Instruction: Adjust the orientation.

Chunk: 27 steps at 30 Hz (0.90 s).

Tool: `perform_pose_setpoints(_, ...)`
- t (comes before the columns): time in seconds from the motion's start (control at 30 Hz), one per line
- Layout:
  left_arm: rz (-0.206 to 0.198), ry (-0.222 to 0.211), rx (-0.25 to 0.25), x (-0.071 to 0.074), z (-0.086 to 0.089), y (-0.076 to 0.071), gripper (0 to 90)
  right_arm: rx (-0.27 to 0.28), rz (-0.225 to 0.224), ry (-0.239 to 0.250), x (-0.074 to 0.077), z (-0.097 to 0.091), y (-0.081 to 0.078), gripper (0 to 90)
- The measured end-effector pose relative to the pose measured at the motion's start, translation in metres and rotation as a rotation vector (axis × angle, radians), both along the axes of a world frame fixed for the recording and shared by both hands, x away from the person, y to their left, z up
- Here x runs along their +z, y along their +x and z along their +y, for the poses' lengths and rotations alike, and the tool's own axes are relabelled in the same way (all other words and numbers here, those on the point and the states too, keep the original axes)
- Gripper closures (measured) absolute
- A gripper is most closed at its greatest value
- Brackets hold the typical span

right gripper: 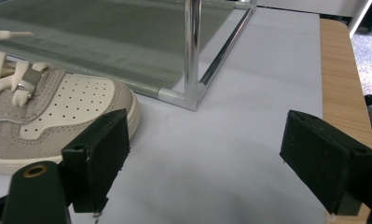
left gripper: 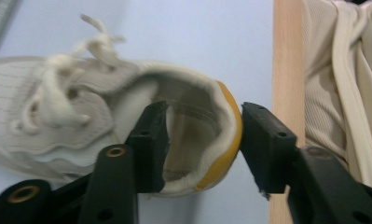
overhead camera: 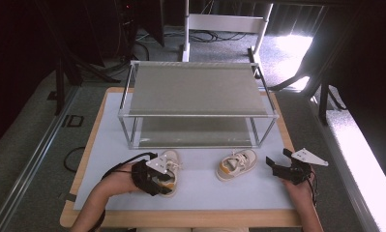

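Both shoes sat low in the frame before the empty rack (overhead camera: 198,92). The left gripper (left gripper: 202,140) straddled the left shoe (left gripper: 104,121) heel, jaws not yet pressed shut. The right gripper (right gripper: 202,163) gaped beside the right shoe (right gripper: 58,112), so shelving remained.

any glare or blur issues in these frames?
High view: sunlight blows out the floor top right and down the right edge; left side dark. Left gripper view: shoe laces soft, slightly blurred at close range. Right gripper view: evenly lit, sharp; mild sheen on the rack post.
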State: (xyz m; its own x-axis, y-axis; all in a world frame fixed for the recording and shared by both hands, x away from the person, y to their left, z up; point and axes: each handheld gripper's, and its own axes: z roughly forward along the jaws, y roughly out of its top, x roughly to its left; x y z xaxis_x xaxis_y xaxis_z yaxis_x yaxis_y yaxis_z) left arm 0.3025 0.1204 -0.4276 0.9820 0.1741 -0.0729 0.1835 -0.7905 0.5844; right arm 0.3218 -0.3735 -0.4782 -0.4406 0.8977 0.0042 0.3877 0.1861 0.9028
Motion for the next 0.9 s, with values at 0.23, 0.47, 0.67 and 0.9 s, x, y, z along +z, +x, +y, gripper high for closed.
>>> perform_pose_setpoints(0.23, 0.013, -0.042, 0.038, -0.001, 0.003, -0.003, 46.8, -0.002, 0.012, -0.004, 0.0, 0.0, 0.001, 15.0)
perform_pose_setpoints(0.47, 0.001, -0.061, 0.059, -0.001, 0.005, -0.008, 42.1, 0.004, 0.06, 0.018, 0.001, 0.0, 0.003, 15.0)
perform_pose_setpoints(0.67, -0.005, -0.068, 0.055, -0.003, 0.005, -0.009, 42.2, 0.021, 0.062, 0.043, 0.019, 0.009, -0.003, 15.0)
perform_pose_setpoints(0.9, 0.0, -0.065, 0.053, -0.004, 0.006, -0.009, 42.2, 0.079, 0.06, 0.084, 0.051, 0.026, -0.01, 16.8)
